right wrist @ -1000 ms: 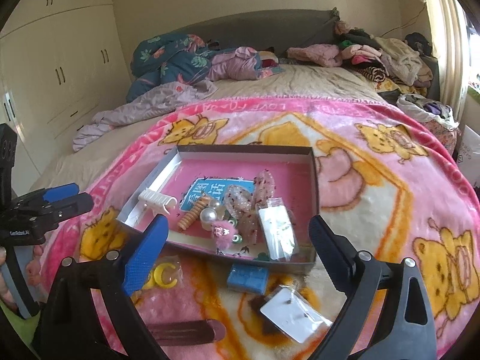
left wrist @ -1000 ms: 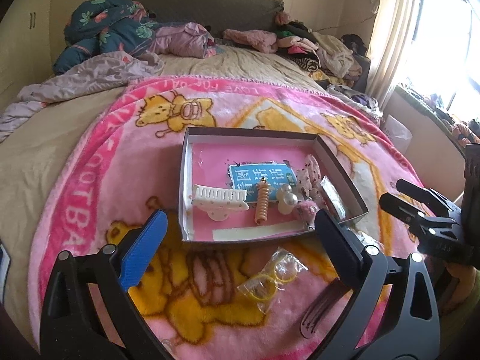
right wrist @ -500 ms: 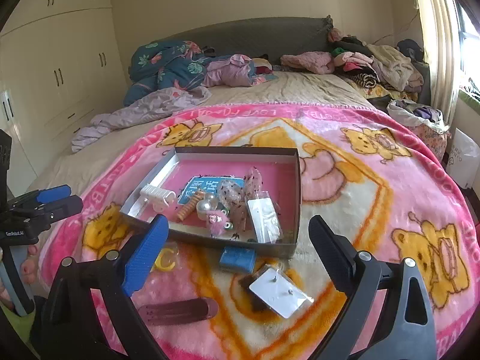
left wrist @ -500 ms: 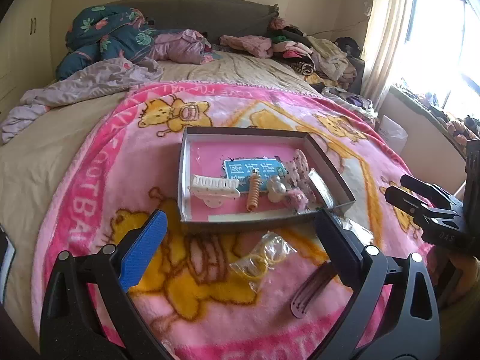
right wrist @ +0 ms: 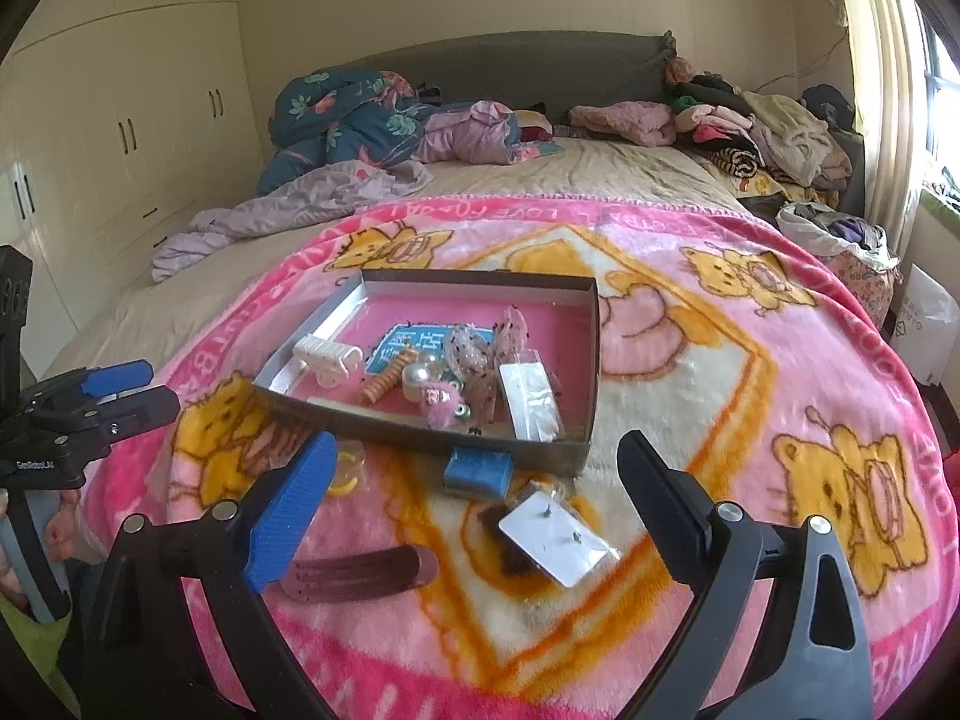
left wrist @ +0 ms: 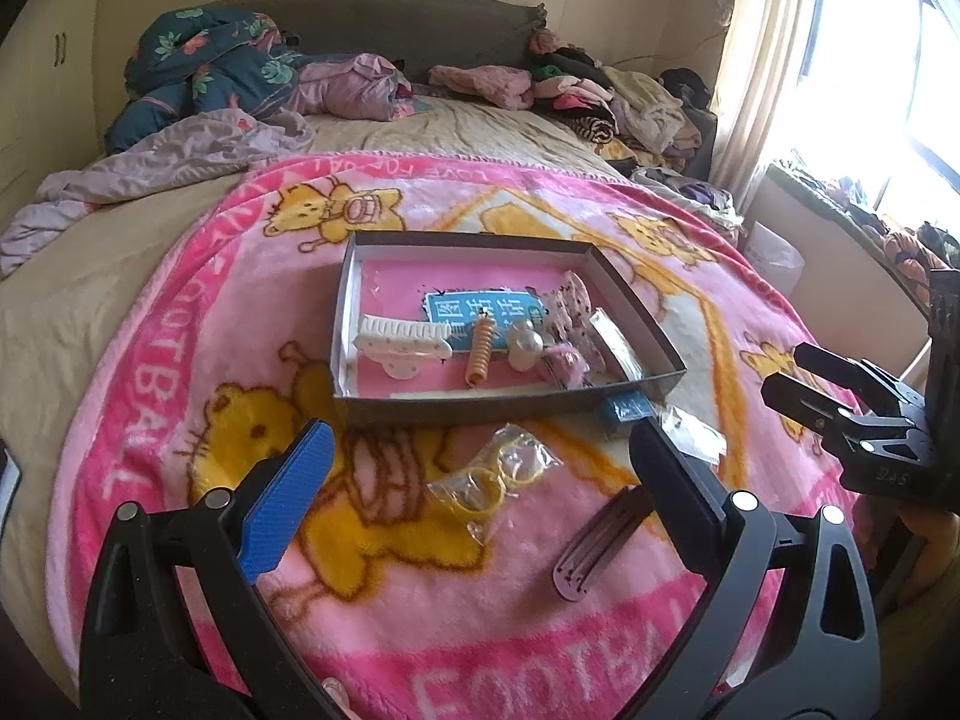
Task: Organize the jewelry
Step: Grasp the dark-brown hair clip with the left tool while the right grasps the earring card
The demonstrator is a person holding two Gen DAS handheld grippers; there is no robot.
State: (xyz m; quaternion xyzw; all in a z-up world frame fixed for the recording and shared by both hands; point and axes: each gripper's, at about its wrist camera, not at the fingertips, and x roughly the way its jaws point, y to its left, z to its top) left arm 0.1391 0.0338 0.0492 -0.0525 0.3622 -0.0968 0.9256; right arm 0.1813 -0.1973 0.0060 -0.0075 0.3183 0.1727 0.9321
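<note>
— Grippers first. What have you got?

— Left gripper [left wrist: 474, 468]: fingers spread wide, nothing between them, held above the near part of the pink blanket [left wrist: 198, 324]. Right gripper [right wrist: 474, 480]: likewise spread, nothing held, over the same blanket, off to the left one's right. A hand [right wrist: 57, 531] shows at the left gripper's handle in the right wrist view.

— Loose items near them?

— Four on the blanket, all outside the box. One clear bag of yellow rings [left wrist: 495, 477], between the left gripper's fingers in its view. One dark flat hair clip [right wrist: 360, 579], lying near the right gripper's blue finger pad [right wrist: 291, 516]. One blue packet [right wrist: 478, 471], touching the box's near wall. One clear packet with a white earring card [right wrist: 555, 540], just in front of the blue packet.

— And the box?

— Shallow grey box [left wrist: 636, 315], pink inside, on the blanket beyond both grippers. Contents: white claw clip [left wrist: 402, 345] at the left, blue printed card [left wrist: 480, 312] flat on the floor, tan spiral hair tie [left wrist: 480, 357] beside it, pearl-like bead [left wrist: 525, 345], pink fluffy piece [left wrist: 567, 363], dotted sheer bows [right wrist: 480, 354], one clear packet [right wrist: 531, 399] at the right.

— Further out?

— Heaped bedding [right wrist: 342, 120] and clothes [right wrist: 750, 126] at the headboard; wardrobe doors [right wrist: 120, 114] left.
</note>
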